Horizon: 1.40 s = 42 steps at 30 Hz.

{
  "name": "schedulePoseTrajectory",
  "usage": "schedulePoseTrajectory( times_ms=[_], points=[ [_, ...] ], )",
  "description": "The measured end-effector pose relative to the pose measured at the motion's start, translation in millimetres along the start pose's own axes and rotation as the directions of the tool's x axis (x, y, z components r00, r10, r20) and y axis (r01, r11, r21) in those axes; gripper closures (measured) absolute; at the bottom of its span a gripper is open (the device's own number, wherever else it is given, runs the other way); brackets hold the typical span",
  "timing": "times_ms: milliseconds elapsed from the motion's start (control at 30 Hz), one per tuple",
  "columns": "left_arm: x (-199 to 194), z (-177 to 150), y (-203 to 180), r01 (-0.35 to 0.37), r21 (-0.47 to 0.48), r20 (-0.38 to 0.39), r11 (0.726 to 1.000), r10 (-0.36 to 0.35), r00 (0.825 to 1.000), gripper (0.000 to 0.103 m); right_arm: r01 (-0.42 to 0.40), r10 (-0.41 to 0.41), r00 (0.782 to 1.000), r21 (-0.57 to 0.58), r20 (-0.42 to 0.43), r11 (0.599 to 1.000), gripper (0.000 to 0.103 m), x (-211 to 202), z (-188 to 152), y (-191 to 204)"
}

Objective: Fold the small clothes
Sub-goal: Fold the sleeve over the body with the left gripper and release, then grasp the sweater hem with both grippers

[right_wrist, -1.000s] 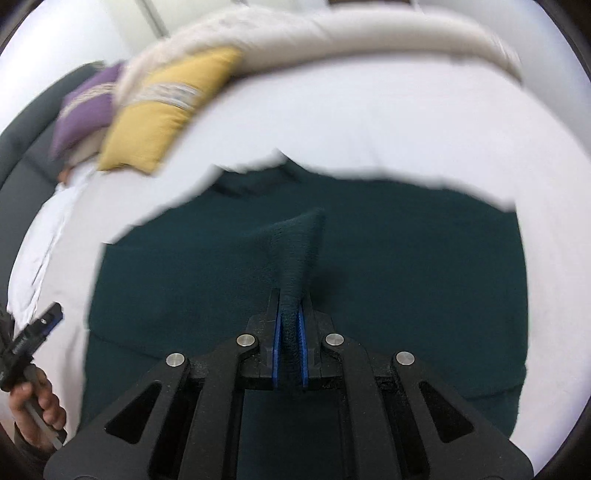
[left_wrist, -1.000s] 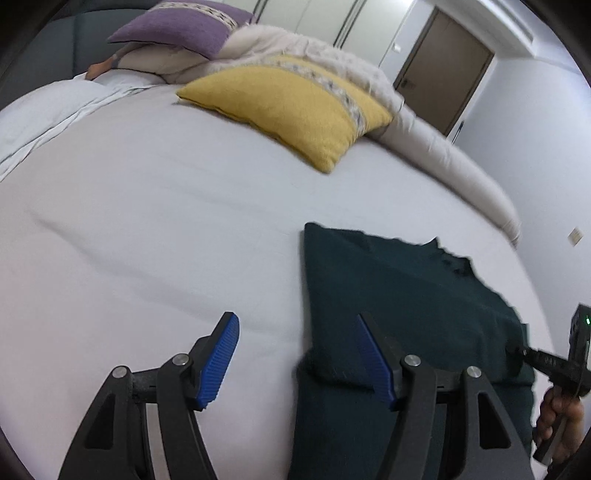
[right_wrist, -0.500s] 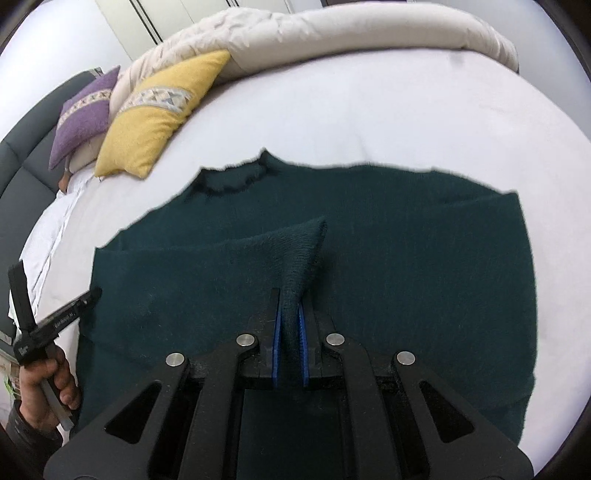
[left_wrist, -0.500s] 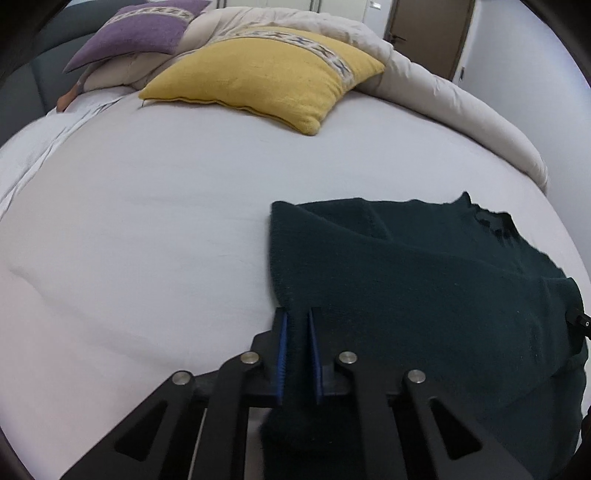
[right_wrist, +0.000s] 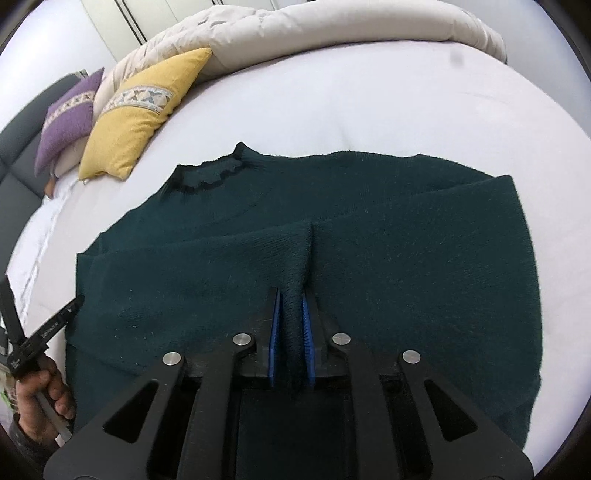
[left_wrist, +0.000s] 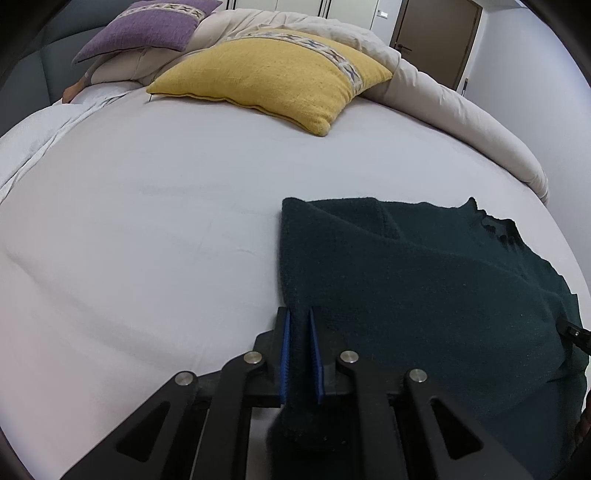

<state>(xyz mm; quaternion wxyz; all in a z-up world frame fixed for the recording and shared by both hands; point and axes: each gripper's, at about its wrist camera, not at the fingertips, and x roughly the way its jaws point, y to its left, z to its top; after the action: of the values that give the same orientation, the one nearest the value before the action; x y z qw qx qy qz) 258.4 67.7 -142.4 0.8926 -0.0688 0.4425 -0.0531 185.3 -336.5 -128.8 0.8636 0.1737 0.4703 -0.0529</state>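
Jaws on the left tongs (left_wrist: 299, 354), wide apart a second ago, are now pinching the sweater's (left_wrist: 424, 295) left edge, while the right tongs (right_wrist: 291, 339) are easing slightly yet gripping a raised pleat mid-sweater on the bed (left_wrist: 147, 221). Both holds being set, a fold is probably coming.

Wide bare white sheet (left_wrist: 155, 229) left of the dark green sweater (left_wrist: 424, 280), free to pass, yellow cushion (left_wrist: 280, 74) and purple cushion (left_wrist: 147, 26) blocking the far end, rolled beige duvet (right_wrist: 332, 33) closing the far edge.
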Motion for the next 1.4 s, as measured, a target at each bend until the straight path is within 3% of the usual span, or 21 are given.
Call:
schedulePoseTrajectory(
  times_ms=[300,400,433,467,533,733,933,1167,1400],
  points=[
    [0,-3,0,0.004,0.009,0.016,1.0,-0.004,1.0,0.088,0.024,-0.021,0.998,-0.064,0.057,0.998,0.087,11,-3,-3],
    [-11,-3,4,0.017,0.005,0.006,1.0,-0.017,1.0,0.077,0.084,-0.08,0.993,-0.045,0.082,0.995,0.063,-1,-6,-8],
    [-19,-5,6,0.012,0.003,0.006,1.0,-0.012,1.0,0.068,0.103,-0.1,0.991,-0.03,0.09,0.994,0.053,-8,-7,-13],
    [-27,-8,9,0.006,0.002,0.007,1.0,-0.006,1.0,0.057,0.125,-0.123,0.987,-0.007,0.098,0.992,0.046,-17,-10,-20],
    [-45,-16,16,0.002,-0.007,0.004,1.0,-0.002,1.0,0.051,0.143,-0.147,0.982,0.038,0.119,0.989,0.04,-37,-16,-33],
    [-102,-61,39,0.068,-0.039,-0.031,0.997,-0.069,0.997,0.042,0.069,-0.08,0.992,0.106,0.1,0.992,0.038,-92,-69,-74],
    [-148,-123,57,0.152,-0.102,-0.092,0.983,-0.161,0.983,0.037,0.018,-0.026,0.998,0.159,0.05,0.987,0.038,-134,-152,-107],
    [-178,-182,49,0.191,-0.101,-0.161,0.976,-0.206,0.965,0.037,-0.009,0.009,1.0,0.189,0.001,0.982,0.038,-172,-234,-128],
    [-192,-211,44,0.235,-0.101,-0.214,0.967,-0.251,0.944,0.037,-0.064,0.072,0.997,0.193,-0.032,0.979,0.038,-203,-296,-138]
  ],
)
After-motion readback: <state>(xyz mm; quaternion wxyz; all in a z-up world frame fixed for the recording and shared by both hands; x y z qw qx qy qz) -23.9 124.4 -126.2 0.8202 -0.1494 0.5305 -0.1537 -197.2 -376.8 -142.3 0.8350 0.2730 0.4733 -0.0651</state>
